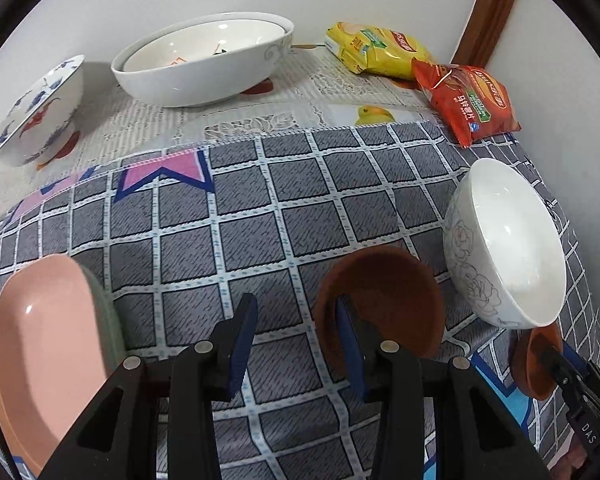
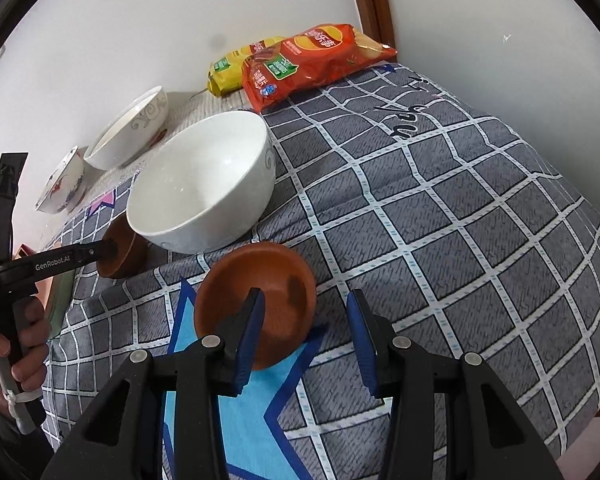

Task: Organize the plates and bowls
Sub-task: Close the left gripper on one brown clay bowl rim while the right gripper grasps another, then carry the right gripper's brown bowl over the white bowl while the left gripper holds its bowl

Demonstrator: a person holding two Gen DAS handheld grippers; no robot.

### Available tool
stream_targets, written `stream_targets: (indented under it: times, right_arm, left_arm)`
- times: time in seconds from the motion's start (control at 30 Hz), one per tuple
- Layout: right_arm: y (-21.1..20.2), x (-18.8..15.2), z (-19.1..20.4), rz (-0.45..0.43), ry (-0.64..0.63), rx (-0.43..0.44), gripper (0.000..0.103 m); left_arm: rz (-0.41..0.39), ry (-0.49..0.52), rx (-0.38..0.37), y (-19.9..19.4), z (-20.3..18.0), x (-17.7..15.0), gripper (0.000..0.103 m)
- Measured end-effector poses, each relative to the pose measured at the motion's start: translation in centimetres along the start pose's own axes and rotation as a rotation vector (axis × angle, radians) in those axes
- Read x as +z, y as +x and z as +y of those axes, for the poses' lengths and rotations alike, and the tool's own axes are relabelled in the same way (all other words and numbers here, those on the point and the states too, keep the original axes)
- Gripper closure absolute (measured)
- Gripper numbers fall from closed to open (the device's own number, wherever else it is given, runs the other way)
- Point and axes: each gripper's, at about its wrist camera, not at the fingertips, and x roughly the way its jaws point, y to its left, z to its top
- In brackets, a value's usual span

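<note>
Two small brown dishes lie on the checked cloth. In the left wrist view my left gripper [image 1: 296, 344] stands open, its right finger over the left rim of one brown dish [image 1: 388, 300]; nothing is pinched. In the right wrist view my right gripper [image 2: 306, 336] stands open, its left finger over the inside of the other brown dish [image 2: 260, 292], whose right rim lies between the jaws, untouched. A white bowl [image 1: 504, 248] [image 2: 204, 184] stands between the two dishes. Each view shows the other gripper's tip at its dish: right gripper [image 1: 554, 358], left gripper [image 2: 106, 251].
A pink plate [image 1: 44, 352] lies on a green plate [image 1: 110, 316] at the near left. Nested large white bowls [image 1: 204, 60] [image 2: 128, 132] and a blue-and-red patterned bowl [image 1: 32, 112] [image 2: 62, 184] stand by the wall. Yellow [image 1: 376, 48] and red [image 2: 312, 64] crisp bags lie at the back. A hand [image 2: 24, 344] holds the left gripper.
</note>
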Motion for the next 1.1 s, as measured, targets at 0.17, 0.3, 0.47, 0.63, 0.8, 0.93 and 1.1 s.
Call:
stream_targets:
  times: [0.17, 0.3, 0.47, 0.63, 0.8, 0.93, 1.1]
  right_arm:
    - [0.8, 0.1, -0.1, 0.016, 0.001, -0.011, 0.068]
    - [1.1, 0.1, -0.1, 0.01, -0.005, -0.021, 0.076]
    - [1.4, 0.1, 0.0, 0.002, -0.009, -0.016, 0.089]
    - [1.3, 0.1, 0.4, -0.011, -0.025, -0.029, 0.091]
    - [0.6, -0.1, 0.9, -0.028, -0.023, -0.028, 0.093]
    - [-0.1, -0.2, 1.1, -0.041, -0.019, -0.018, 0.094]
    - [-1.2, -0.3, 1.2, -0.051, -0.002, -0.016, 0.094]
  left_arm:
    - [0.006, 0.015, -0.009, 0.7, -0.3, 0.1, 0.065]
    - [-0.001, 0.027, -0.017, 1.0, -0.5, 0.2, 0.065]
    - [-0.01, 0.036, -0.047, 1.1, -0.7, 0.1, 0.076]
    - [-0.01, 0.05, -0.057, 1.0, -1.2, 0.0, 0.087]
    - [-0.023, 0.053, -0.065, 0.6, -1.4, 0.0, 0.094]
    - [-0.036, 0.043, -0.099, -0.5, -1.1, -0.1, 0.095]
    - [-0.053, 0.035, -0.093, -1.9, -0.6, -0.3, 0.095]
